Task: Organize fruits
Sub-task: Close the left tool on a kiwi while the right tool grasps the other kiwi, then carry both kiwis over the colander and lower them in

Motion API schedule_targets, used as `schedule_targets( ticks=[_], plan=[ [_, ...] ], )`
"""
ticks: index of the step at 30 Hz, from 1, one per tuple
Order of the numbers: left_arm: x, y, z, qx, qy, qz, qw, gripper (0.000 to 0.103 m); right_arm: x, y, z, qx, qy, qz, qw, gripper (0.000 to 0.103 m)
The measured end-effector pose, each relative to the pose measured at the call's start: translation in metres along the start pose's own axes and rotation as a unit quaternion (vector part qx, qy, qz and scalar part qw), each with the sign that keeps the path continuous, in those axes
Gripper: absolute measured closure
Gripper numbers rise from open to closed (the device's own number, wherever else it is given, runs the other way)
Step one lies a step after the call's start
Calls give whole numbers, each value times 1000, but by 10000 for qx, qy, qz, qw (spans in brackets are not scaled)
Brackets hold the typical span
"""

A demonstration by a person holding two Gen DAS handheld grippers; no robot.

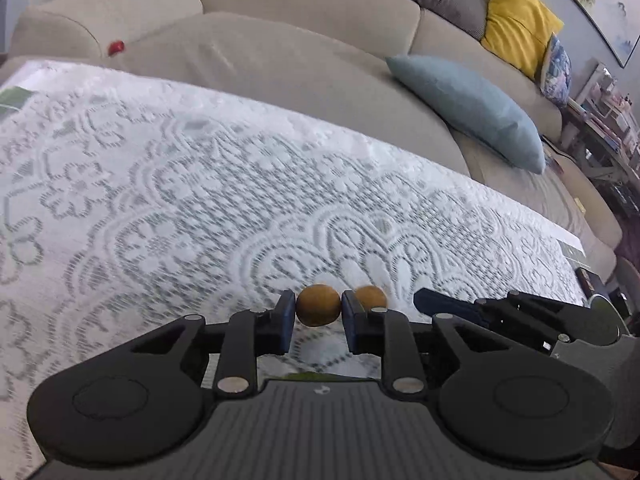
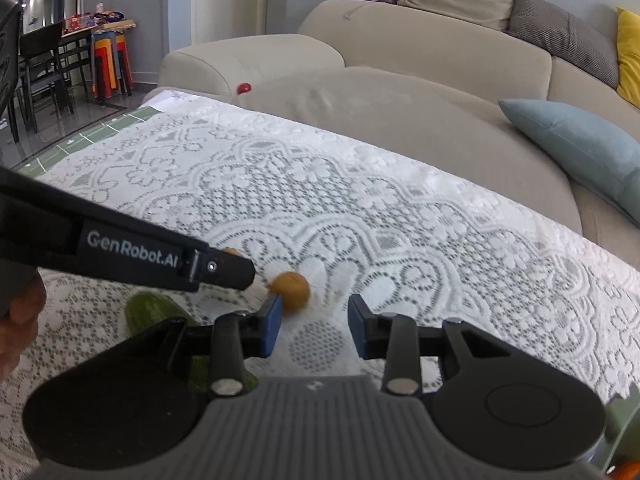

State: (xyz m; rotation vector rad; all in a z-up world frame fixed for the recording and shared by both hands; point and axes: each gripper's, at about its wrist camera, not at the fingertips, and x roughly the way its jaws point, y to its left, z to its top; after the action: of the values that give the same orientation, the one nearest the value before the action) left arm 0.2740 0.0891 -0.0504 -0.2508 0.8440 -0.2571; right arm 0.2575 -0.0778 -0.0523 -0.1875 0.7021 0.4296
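My left gripper (image 1: 318, 312) is shut on a small round brown fruit (image 1: 318, 305) just above the white lace tablecloth (image 1: 200, 184). A second brown fruit (image 1: 371, 297) lies on the cloth just right of it, and shows in the right wrist view (image 2: 291, 287). My right gripper (image 2: 314, 320) is open and empty, its left pad close to that second fruit. The left gripper's body (image 2: 120, 252) crosses the right wrist view from the left. A green cucumber-like fruit (image 2: 154, 312) lies on the cloth under it, partly hidden.
A beige sofa (image 1: 280, 52) runs along the far edge of the table, with a light blue cushion (image 1: 472, 108), a yellow cushion (image 1: 520, 28) and a small red object (image 1: 116, 47) on it. A dining table with chairs (image 2: 48, 56) stands at far left.
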Motion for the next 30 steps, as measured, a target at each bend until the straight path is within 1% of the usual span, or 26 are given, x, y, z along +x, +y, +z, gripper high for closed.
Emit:
schedule_targets(
  ticks=[3, 6, 11, 15, 18, 21, 25, 28, 30],
  plan=[
    [-5, 4, 0, 10, -73, 152, 9999, 76, 5, 8, 3, -95, 8, 14, 10000, 69],
    [-8, 8, -1, 11, -111, 248, 9996, 76, 11, 10, 7, -40, 49, 37, 10000, 69],
    [-9, 13, -3, -32, -95, 349, 9993, 76, 23, 10, 12, 68, 257, 15, 9996, 70],
    [-9, 14, -4, -57, -65, 362, 9993, 76, 27, 8, 12, 238, 322, 50, 9992, 75],
    [-10, 14, -5, -66, -49, 353, 9993, 76, 27, 9, 13, 235, 345, 22, 9991, 80],
    [-12, 13, -6, -64, -53, 336, 9994, 76, 28, 7, 15, 317, 362, 20, 9988, 81],
    [-18, 10, -8, 36, -132, 403, 9991, 76, 21, 7, 16, 338, 297, 13, 9990, 81],
    [-23, 6, -9, 98, -210, 498, 9985, 76, 7, 11, 17, 213, 160, -32, 9996, 81],
    [-28, 5, -10, 95, -271, 491, 9984, 76, -5, 15, 17, 97, 38, -60, 9999, 81]
  ],
)
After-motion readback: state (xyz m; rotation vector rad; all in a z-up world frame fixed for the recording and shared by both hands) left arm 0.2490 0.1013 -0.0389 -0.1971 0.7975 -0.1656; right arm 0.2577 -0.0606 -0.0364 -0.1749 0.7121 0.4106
